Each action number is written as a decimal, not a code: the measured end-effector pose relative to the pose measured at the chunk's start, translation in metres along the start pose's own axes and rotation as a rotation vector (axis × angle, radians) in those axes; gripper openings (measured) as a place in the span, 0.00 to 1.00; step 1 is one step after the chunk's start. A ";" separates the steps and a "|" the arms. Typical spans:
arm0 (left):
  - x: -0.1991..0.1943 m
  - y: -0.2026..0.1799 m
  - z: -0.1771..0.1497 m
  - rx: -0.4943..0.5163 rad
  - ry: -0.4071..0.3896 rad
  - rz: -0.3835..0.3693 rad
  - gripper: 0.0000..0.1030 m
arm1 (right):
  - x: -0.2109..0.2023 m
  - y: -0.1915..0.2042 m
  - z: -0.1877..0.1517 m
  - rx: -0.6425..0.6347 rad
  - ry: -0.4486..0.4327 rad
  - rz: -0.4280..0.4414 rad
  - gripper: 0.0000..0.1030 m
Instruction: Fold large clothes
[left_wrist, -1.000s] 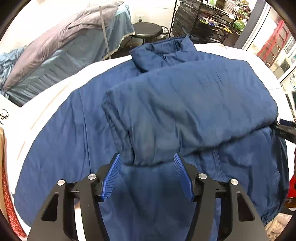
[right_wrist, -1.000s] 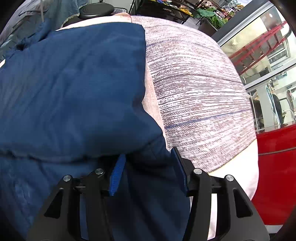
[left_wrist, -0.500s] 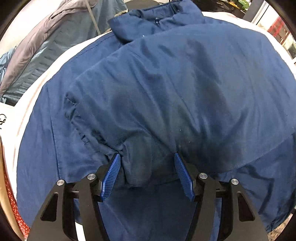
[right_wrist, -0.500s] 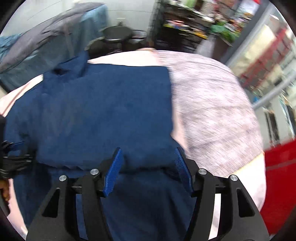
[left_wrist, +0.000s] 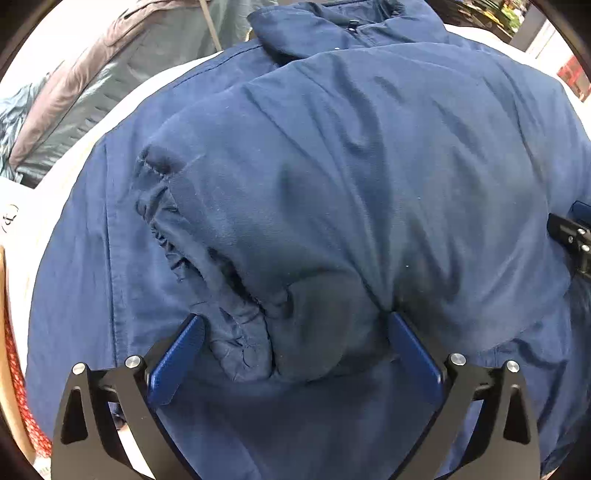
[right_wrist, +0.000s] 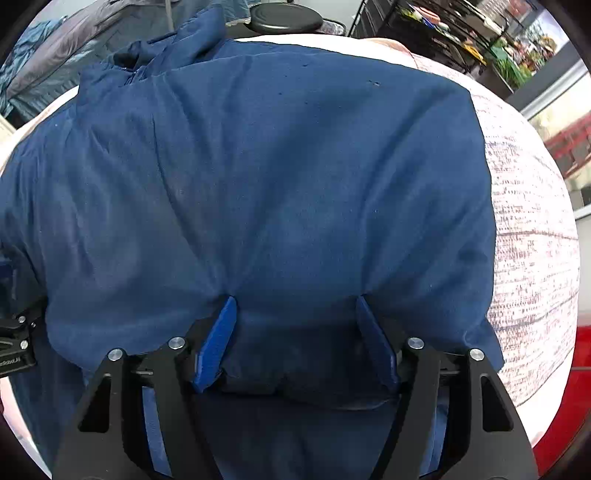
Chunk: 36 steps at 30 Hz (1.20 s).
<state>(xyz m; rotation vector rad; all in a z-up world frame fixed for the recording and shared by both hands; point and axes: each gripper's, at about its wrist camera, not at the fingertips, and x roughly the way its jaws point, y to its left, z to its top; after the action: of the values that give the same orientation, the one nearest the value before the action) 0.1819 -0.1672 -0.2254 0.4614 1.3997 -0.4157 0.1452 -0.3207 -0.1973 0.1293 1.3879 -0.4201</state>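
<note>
Two grippers stand over one blue padded jacket, spread on a pale cloth-covered surface with its collar at the far end. The left gripper has just been opening – its fingers stand wide apart around the sleeve cuff, no longer pressing it. The right gripper has also been opening, the folded sleeve's bulk between its fingers. The jacket looks soft, puffy and springy – likely to unfold, so thick hems and cuffs seem the surest holds.

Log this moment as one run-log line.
step: sleeve fold laid on jacket | left claw: just opened around sleeve cuff | right claw: opening, sleeve fabric between
</note>
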 end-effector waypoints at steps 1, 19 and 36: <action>0.002 0.002 0.000 -0.023 0.005 -0.012 0.95 | 0.001 0.001 0.000 -0.003 -0.007 -0.003 0.69; -0.042 0.040 -0.076 -0.126 -0.065 -0.112 0.92 | -0.044 0.017 -0.032 0.121 -0.039 -0.051 0.84; -0.046 0.285 -0.272 -0.947 -0.129 -0.185 0.63 | -0.087 0.121 -0.139 -0.176 -0.013 0.020 0.84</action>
<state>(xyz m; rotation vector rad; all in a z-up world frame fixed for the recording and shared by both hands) 0.1015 0.2197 -0.1921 -0.4613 1.3512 0.0985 0.0496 -0.1445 -0.1582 -0.0040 1.4034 -0.2804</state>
